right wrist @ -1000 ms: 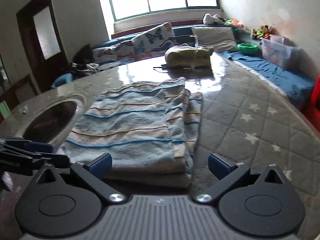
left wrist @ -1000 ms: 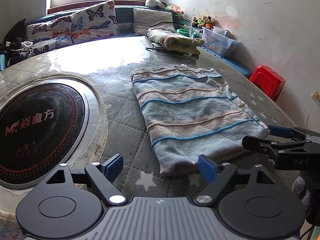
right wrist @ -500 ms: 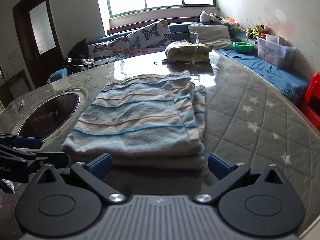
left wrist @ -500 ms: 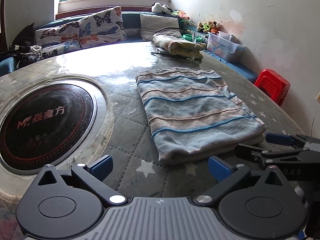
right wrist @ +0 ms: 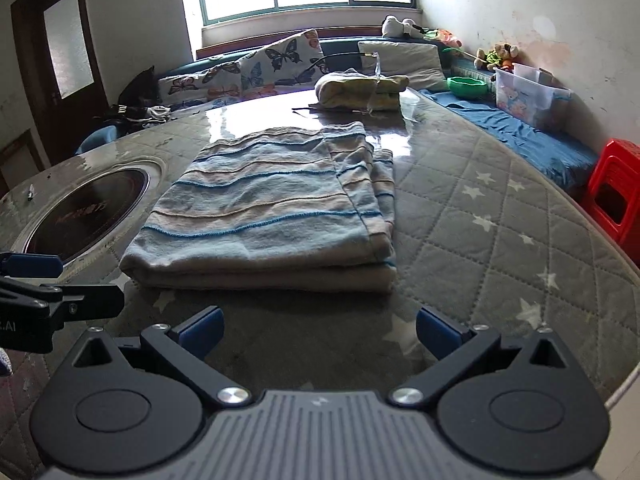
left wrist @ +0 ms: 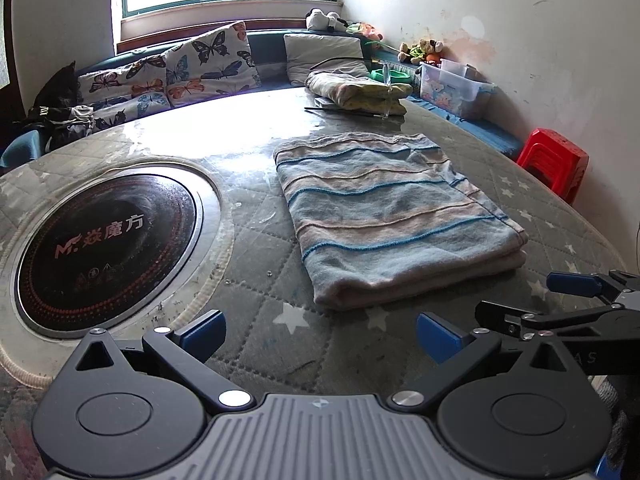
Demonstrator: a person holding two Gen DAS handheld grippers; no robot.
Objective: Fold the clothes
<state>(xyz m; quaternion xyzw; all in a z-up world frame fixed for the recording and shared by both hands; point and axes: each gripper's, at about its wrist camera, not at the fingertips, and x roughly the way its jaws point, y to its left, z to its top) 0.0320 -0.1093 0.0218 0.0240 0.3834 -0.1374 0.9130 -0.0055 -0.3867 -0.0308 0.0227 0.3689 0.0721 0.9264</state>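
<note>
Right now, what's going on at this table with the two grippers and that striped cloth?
A person is folding clothes with a handheld gripper in each hand. The striped blue and beige cloth lies folded into a layered rectangle on the quilted table, beside the round black inset cooktop. Neither gripper holds it: the left gripper and right gripper are both open and empty, just short of the cloth's near edge. Another folded bundle sits at the table's far side.

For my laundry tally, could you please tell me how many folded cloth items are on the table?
2: the striped blanket lies folded near the front edge, just ahead of both grippers, and a yellowish bundle sits at the far edge by the cushions. Others may be hidden.
</note>
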